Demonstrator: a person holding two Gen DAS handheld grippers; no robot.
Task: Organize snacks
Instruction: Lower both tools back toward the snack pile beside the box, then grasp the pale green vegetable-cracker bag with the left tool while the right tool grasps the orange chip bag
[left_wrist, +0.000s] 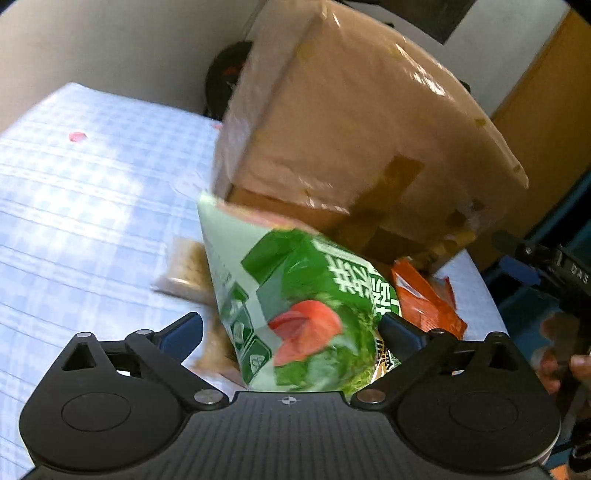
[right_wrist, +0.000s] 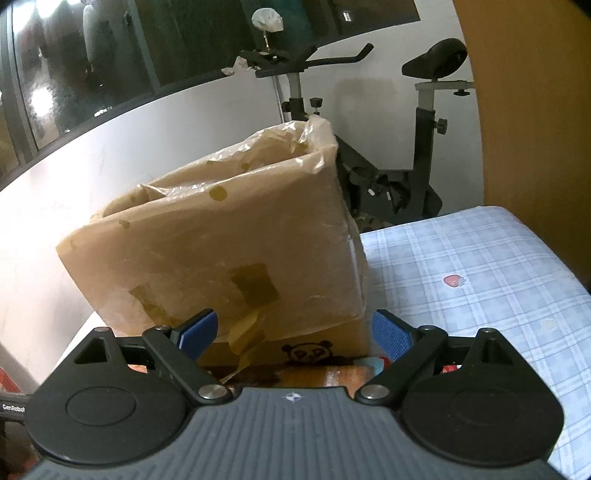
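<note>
One green bag (left_wrist: 295, 306) sits between the spread left gripper (left_wrist: 291, 328) fingers, one box (left_wrist: 354, 122) beyond, one orange packet (left_wrist: 424, 295) rightward; right gripper (right_wrist: 295, 332) open, empty, facing the box (right_wrist: 221, 243)

Blue-checked bed sheet (right_wrist: 480, 258) carries plastic-lined cardboard box (right_wrist: 221, 251); orange packet (left_wrist: 424, 295), pale cracker packet (left_wrist: 184, 269) beside it.

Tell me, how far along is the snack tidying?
Early, it seems. Nothing visibly sits in the cardboard box. The green snack bag lies between the open left tongs, not gripped. An orange packet and cracker pack remain on the checked cloth.
</note>
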